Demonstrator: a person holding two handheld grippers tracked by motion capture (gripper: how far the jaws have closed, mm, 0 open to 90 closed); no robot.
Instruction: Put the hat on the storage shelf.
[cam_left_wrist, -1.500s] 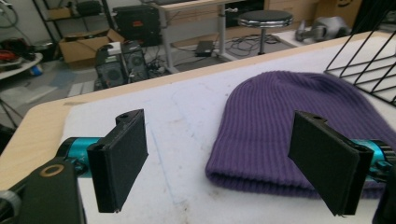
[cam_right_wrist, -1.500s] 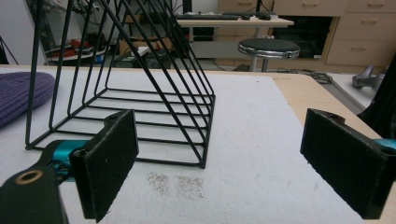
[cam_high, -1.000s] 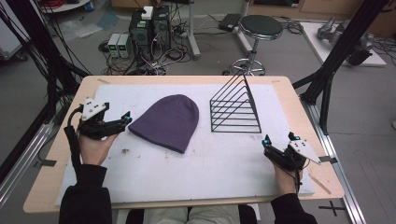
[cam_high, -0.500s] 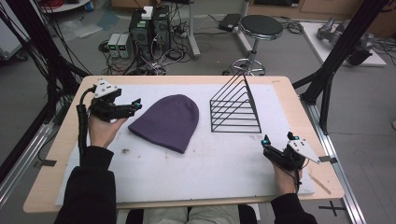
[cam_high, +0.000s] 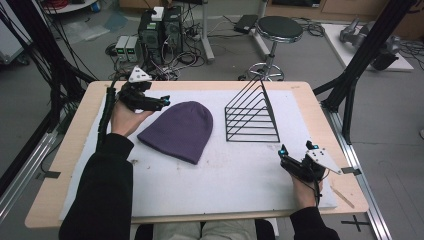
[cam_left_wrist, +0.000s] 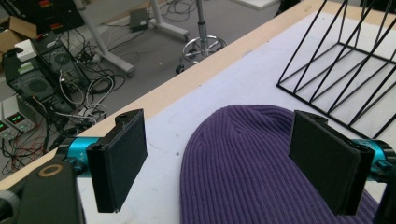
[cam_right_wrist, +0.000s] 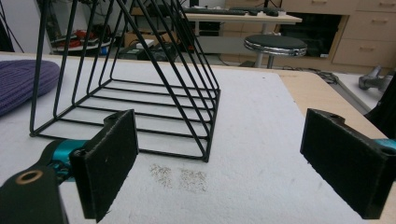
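- The left gripper (cam_high: 159, 102), jaws spread, hovered at the crown of the purple beanie (cam_high: 179, 131), mid-mat: the reach step; next, lower and pinch the knit.
- The wire rack (cam_high: 251, 114) stood just beside.
- The right gripper (cam_high: 296, 156) rested near the front edge, jaws spread.

Ribbed purple beanie (cam_high: 179, 131) on my white mat (cam_high: 220, 175) (speckled with dark flecks), over a pale wood table (cam_high: 80, 130). Black wire rack (cam_high: 252, 112). My left gripper (cam_left_wrist: 219, 163) and right gripper (cam_right_wrist: 233, 163): black pads, teal fittings.
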